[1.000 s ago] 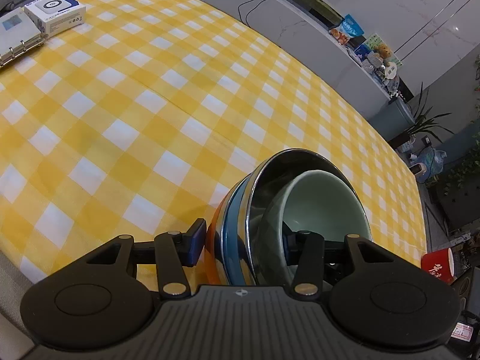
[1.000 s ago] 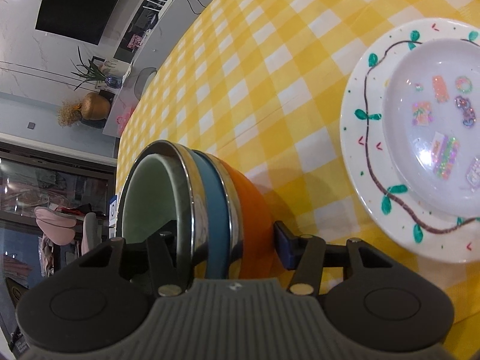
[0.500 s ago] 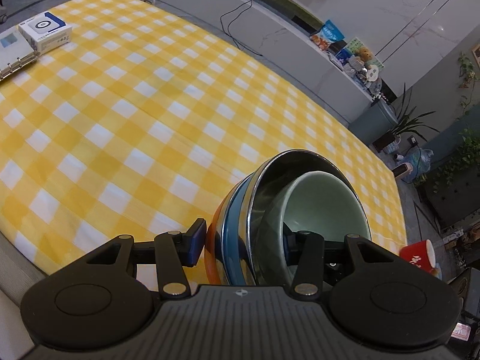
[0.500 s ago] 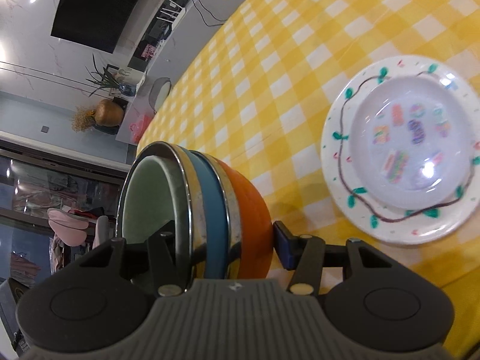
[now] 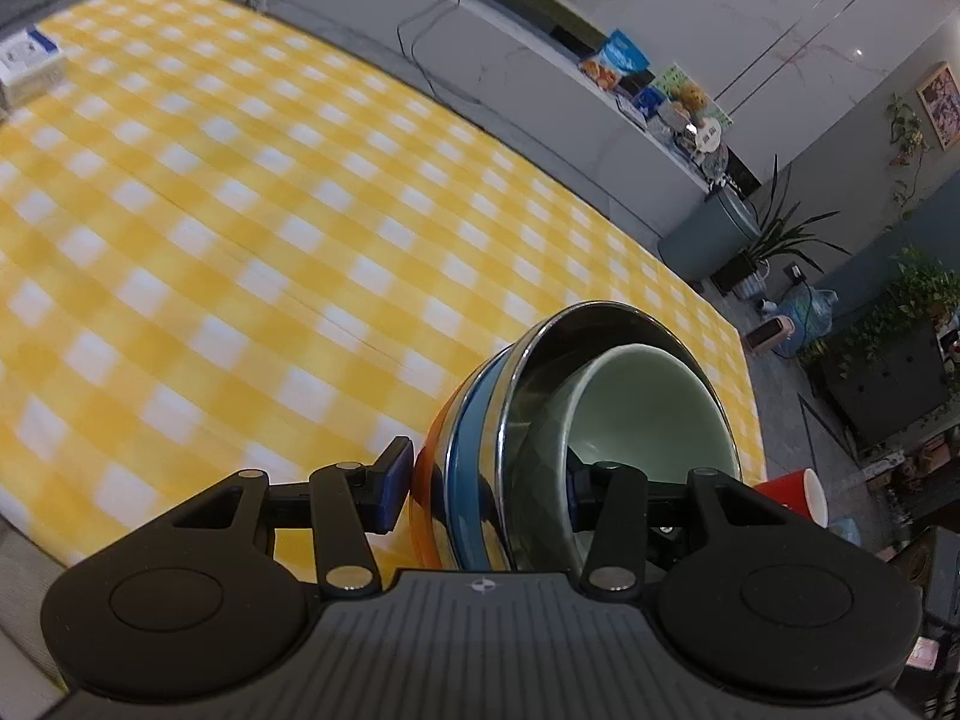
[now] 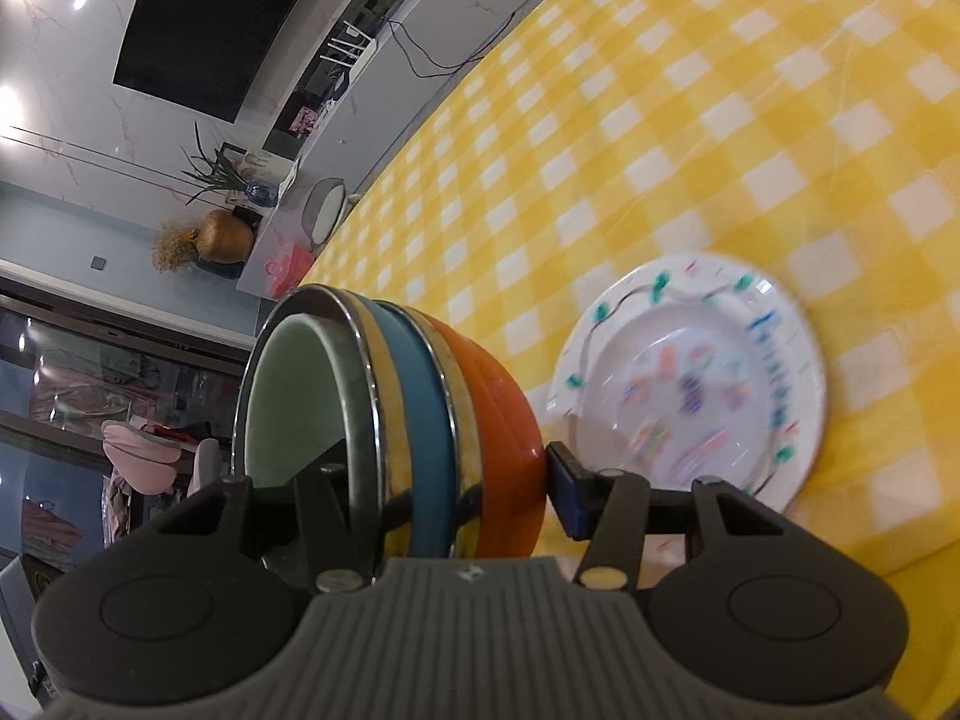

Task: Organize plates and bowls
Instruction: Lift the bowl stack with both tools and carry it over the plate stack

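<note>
A nested stack of bowls (image 5: 471,450) hangs tilted above the yellow checked tablecloth (image 5: 252,228): orange outside, then blue, then steel, with a pale green bowl (image 5: 648,414) innermost. My left gripper (image 5: 485,486) is shut on the stack's wall, one pad on the orange outside, the other finger inside the green bowl. In the right wrist view the same stack (image 6: 504,402) is clamped the same way by my right gripper (image 6: 444,474) on its opposite side. A white plate (image 6: 696,384) with a painted green vine and coloured stickers lies on the cloth to the right of the stack.
A white box (image 5: 24,60) sits at the table's far left corner. Beyond the far edge runs a grey counter (image 5: 510,78) with cables and packets. A red cup (image 5: 792,495) stands off the table at the right, near potted plants (image 5: 780,228).
Both grippers have lifted the bowl stack and drawn it back from the table. The cloth looks farther away, and the plate has shrunk and slid toward the lower middle of the right view.
</note>
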`<control>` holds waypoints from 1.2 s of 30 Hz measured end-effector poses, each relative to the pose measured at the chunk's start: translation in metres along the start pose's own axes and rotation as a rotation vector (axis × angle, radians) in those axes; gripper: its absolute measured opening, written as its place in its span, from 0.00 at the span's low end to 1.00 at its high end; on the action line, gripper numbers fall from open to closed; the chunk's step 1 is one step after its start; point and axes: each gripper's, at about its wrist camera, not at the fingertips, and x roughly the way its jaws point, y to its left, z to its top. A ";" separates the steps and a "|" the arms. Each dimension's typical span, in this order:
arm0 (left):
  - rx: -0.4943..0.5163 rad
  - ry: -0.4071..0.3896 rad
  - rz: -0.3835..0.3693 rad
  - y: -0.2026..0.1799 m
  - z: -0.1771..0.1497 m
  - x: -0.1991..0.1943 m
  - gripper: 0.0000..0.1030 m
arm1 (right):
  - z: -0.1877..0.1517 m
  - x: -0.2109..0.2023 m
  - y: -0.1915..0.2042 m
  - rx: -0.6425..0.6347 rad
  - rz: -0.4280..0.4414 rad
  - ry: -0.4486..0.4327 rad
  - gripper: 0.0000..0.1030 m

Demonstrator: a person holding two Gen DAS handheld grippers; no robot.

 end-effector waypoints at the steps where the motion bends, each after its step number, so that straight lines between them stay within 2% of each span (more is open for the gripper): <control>1: -0.008 0.012 -0.005 -0.002 0.000 0.006 0.51 | 0.004 -0.002 -0.004 0.000 -0.009 -0.001 0.51; 9: 0.015 0.061 -0.005 -0.018 -0.008 0.042 0.51 | 0.023 -0.010 -0.046 0.058 -0.034 -0.016 0.51; 15: 0.010 0.089 -0.004 -0.021 -0.014 0.054 0.51 | 0.026 -0.010 -0.060 0.072 -0.053 -0.011 0.51; 25: 0.004 0.119 0.008 -0.017 -0.020 0.066 0.51 | 0.026 0.002 -0.065 0.098 -0.078 -0.002 0.51; 36: 0.045 0.135 0.006 -0.022 -0.018 0.065 0.52 | 0.023 0.008 -0.054 0.033 -0.102 -0.012 0.55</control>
